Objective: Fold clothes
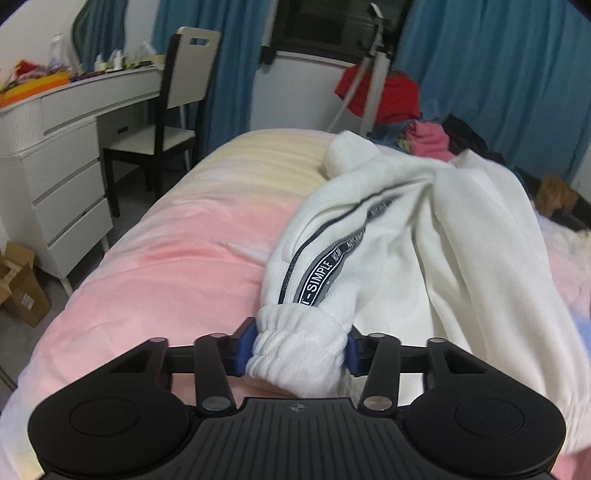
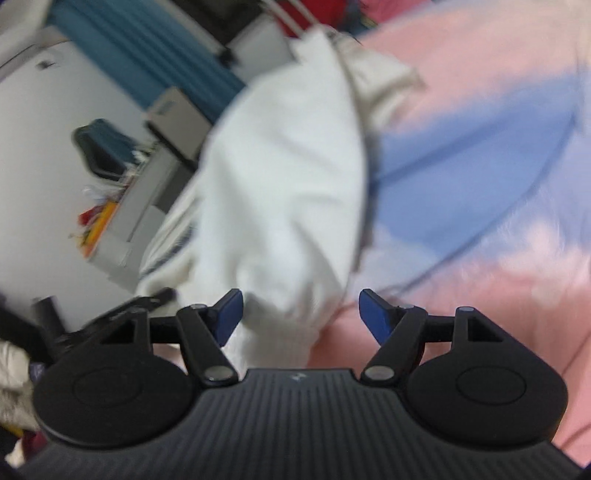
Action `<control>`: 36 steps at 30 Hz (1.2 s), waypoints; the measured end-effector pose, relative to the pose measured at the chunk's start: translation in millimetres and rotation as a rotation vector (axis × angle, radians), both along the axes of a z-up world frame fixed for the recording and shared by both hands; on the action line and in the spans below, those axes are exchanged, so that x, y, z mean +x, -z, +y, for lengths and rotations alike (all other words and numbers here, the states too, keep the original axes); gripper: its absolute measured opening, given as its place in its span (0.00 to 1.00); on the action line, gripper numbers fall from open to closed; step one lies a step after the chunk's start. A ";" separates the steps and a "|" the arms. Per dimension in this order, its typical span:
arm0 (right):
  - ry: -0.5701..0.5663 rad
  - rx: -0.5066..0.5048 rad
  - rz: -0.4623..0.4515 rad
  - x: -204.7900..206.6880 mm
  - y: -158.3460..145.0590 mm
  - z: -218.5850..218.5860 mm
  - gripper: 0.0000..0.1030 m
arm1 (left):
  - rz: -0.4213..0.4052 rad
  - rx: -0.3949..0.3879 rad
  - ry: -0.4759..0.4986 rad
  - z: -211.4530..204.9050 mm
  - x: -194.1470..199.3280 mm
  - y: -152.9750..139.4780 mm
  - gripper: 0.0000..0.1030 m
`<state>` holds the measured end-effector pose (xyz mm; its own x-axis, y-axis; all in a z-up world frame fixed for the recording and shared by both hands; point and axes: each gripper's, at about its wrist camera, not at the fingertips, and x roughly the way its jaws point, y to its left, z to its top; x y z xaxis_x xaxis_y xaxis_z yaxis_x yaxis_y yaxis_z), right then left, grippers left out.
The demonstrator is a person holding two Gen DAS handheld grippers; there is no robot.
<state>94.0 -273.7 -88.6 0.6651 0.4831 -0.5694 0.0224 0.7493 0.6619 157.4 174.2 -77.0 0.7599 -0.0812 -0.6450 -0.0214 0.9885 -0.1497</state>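
On the bed (image 1: 155,258), a pink-to-yellow cover with a blue patch on the right-wrist side, we have white pants (image 1: 424,236) lying lengthwise down the middle-right, bunched and creased. A dark printed stripe (image 1: 325,273) runs along one leg.

Room, big to small: blue curtains (image 1: 498,74) across the far wall around a dark window (image 1: 325,26). White desk (image 1: 62,147) with drawers left of the bed, clutter on top. Dark-framed chair (image 1: 177,110) tucked at the desk. Pile of red and pink clothes (image 1: 406,110) past the far end of the bed, white tripod (image 1: 373,74) standing in front of it. Cardboard boxes (image 1: 18,284) on the floor by the desk.

Left gripper (image 1: 297,349): clamped on the elastic cuff (image 1: 295,350) of the striped leg, both blue pads pressing into the ribbing, right at the near edge of the bed.

Right gripper (image 2: 301,314): jaws spread wide. White cloth sits between them, touching the left pad (image 2: 229,314); right pad is clear of it over pink cover. That view is blurred and rolled sideways, so we can't tell which part of the pants this is.
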 end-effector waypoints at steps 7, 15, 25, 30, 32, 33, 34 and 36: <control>-0.072 0.128 -0.034 10.1 15.2 26.4 0.62 | -0.089 -0.135 -0.106 21.6 2.4 -22.4 0.16; -0.109 0.160 -0.081 9.0 4.5 77.0 0.17 | -0.211 -0.183 -0.184 74.6 39.5 -91.1 0.15; -0.356 0.247 -0.139 63.6 -2.5 250.4 0.11 | -0.161 0.083 -0.315 128.3 150.4 -118.8 0.16; -0.372 0.180 -0.093 82.0 18.1 270.8 0.12 | -0.096 0.067 -0.346 135.7 174.8 -68.9 0.20; -0.393 0.154 -0.087 81.4 14.9 268.9 0.14 | -0.086 0.075 -0.334 133.9 174.2 -61.9 0.26; -0.404 0.141 -0.085 81.0 13.3 267.9 0.15 | -0.082 0.079 -0.329 132.5 173.1 -59.9 0.34; -0.413 0.128 -0.083 80.5 11.4 266.8 0.17 | -0.078 0.081 -0.327 130.3 170.5 -61.3 0.39; -0.419 0.086 -0.100 75.1 -1.0 260.6 0.33 | -0.073 0.084 -0.324 125.7 164.0 -64.9 0.62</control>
